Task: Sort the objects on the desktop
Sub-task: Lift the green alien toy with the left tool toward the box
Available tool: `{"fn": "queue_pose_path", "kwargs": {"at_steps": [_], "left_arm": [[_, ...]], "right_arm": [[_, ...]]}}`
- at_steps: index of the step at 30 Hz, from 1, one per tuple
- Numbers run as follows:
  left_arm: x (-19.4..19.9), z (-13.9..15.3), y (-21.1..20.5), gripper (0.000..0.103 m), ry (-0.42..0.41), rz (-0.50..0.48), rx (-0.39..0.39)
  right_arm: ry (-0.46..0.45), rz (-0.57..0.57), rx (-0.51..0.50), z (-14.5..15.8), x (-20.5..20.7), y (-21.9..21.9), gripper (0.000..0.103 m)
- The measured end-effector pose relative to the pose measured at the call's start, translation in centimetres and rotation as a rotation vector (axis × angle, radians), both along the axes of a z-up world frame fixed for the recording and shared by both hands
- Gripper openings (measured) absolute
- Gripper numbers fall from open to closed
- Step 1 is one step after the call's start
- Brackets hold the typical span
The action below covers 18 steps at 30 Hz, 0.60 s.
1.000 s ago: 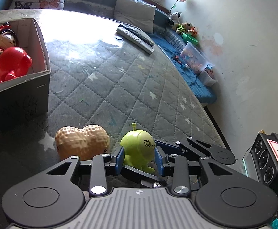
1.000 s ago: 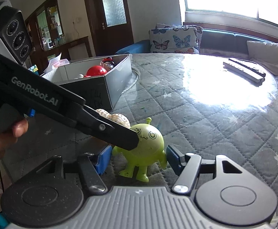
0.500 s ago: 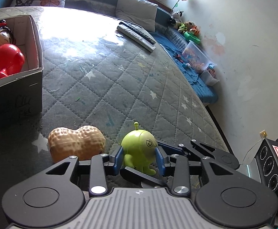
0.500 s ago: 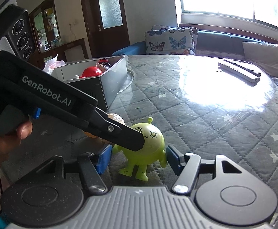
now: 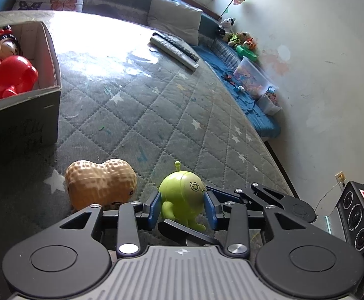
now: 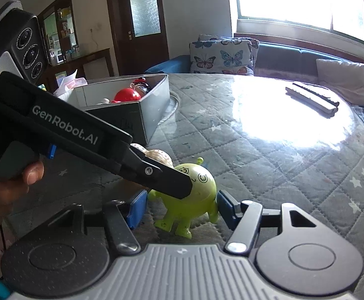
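Observation:
A green alien toy [image 5: 183, 195] stands on the quilted table cover; it also shows in the right wrist view [image 6: 192, 195]. My left gripper [image 5: 183, 208] is shut on it, a blue pad against each side. My right gripper [image 6: 179, 206] is open around the same toy, its pads beside it and apart from it. A peanut-shaped toy [image 5: 99, 185] lies just left of the alien; in the right wrist view [image 6: 157, 155] it is mostly hidden behind the left gripper. A grey cardboard box [image 5: 22, 115] at the far left holds a red toy [image 5: 14, 78] and a doll [image 5: 4, 45].
Two remote controls [image 5: 174, 50] lie at the far side of the table. A sofa with cushions [image 5: 174, 20] and a clear bin of toys [image 5: 252, 77] stand beyond it. The table edge drops off to the right [image 5: 264, 140].
The left gripper stays shut on the green toy. Both views have shifted a little; the box and peanut sit slightly lower and more to the right in the left wrist view.

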<state>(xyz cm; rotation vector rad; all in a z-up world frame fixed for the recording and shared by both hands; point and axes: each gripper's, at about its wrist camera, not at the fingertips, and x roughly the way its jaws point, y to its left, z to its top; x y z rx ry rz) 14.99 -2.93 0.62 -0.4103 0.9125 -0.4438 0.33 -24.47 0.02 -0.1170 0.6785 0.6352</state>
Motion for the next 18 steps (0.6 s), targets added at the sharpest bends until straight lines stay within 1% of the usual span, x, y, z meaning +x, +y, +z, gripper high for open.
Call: {"fn": "queue_pose_path", "kwargs": {"at_steps": [8, 12, 18], "left_arm": [[-2.1, 1.4, 2.1, 0.04, -0.052, 0.044, -0.011], [-3.3, 2.4, 4.0, 0.04, -0.087, 0.096, -0.005], [-4.7, 4.4, 8.4, 0.04, -0.147, 0.205, -0.014]], "right_arm": [[-0.044, 0.049, -0.02, 1.4, -1.0, 2.0, 0.062], [-0.07, 0.104, -0.036, 2.4, -0.9, 4.2, 0.062], [-0.129, 0.205, -0.049, 4.5, -0.1, 8.6, 0.062]]}}
